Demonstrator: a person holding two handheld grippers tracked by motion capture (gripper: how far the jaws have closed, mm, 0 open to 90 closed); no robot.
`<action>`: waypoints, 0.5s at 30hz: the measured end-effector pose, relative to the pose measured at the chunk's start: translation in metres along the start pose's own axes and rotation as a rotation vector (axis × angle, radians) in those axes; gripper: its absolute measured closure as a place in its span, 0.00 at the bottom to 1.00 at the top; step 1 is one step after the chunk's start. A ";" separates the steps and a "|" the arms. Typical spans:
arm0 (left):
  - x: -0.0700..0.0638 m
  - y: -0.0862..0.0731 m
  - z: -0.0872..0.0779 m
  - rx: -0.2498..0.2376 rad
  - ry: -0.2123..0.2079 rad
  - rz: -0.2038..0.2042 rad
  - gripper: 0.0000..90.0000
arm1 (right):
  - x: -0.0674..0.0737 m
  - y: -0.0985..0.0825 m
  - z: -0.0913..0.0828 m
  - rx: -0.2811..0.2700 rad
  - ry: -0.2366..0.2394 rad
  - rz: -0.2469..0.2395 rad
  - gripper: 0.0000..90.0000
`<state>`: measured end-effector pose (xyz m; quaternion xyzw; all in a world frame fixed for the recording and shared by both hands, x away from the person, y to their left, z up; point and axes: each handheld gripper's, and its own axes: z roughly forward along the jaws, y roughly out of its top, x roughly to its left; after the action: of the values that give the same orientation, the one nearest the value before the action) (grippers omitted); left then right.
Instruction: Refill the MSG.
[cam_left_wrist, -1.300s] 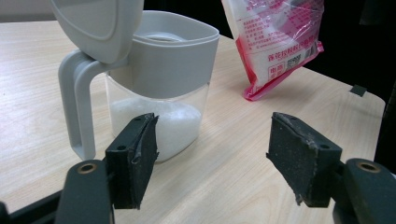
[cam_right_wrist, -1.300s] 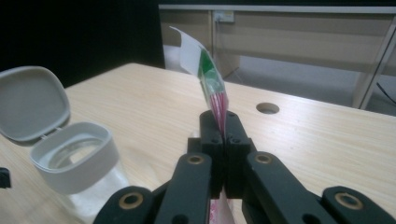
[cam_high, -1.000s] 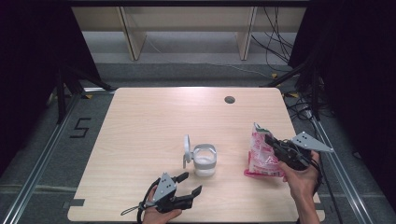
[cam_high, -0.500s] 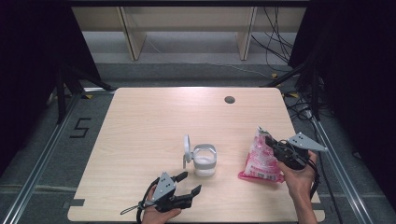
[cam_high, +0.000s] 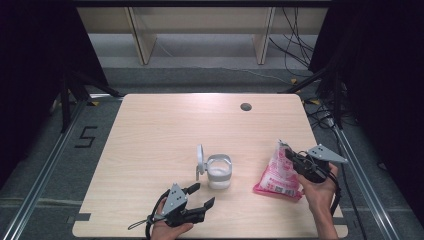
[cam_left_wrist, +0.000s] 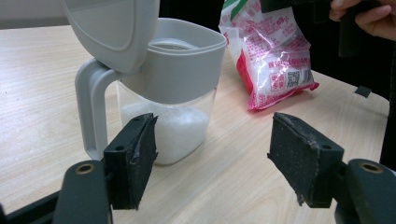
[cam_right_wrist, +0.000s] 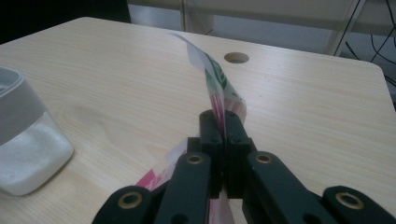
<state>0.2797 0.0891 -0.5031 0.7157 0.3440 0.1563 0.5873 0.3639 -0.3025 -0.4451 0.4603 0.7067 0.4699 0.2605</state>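
At lower right of the high view, the right tongs (cam_high: 292, 159) pinch the top edge of a pink bag (cam_high: 278, 173) whose bottom rests on the surface (cam_high: 160, 130). The left tongs (cam_high: 202, 196), bottom centre, gape wide and empty near the open-lidded jug (cam_high: 218, 171) of white grains.

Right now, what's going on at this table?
A person is working with a claw in each hand. The right claw is shut on the top edge of a pink and white bag, whose bottom rests on the table. The left claw is open and empty, pointing at a clear container beside the bag. The container has a grey rim and handle, its lid is flipped up, and it is partly filled with white grains.
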 end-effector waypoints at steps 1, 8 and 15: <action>0.000 0.000 -0.002 0.018 0.006 0.012 0.35 | 0.000 -0.001 0.001 -0.001 -0.001 0.001 1.00; 0.002 0.002 -0.005 0.000 0.005 0.003 0.37 | -0.003 -0.003 0.003 0.017 -0.011 0.012 0.99; 0.003 0.004 -0.005 0.022 0.001 0.029 0.38 | -0.008 -0.006 0.002 0.000 -0.027 0.019 0.98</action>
<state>0.2796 0.0948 -0.4988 0.7271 0.3355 0.1616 0.5768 0.3666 -0.3092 -0.4521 0.4733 0.6987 0.4662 0.2654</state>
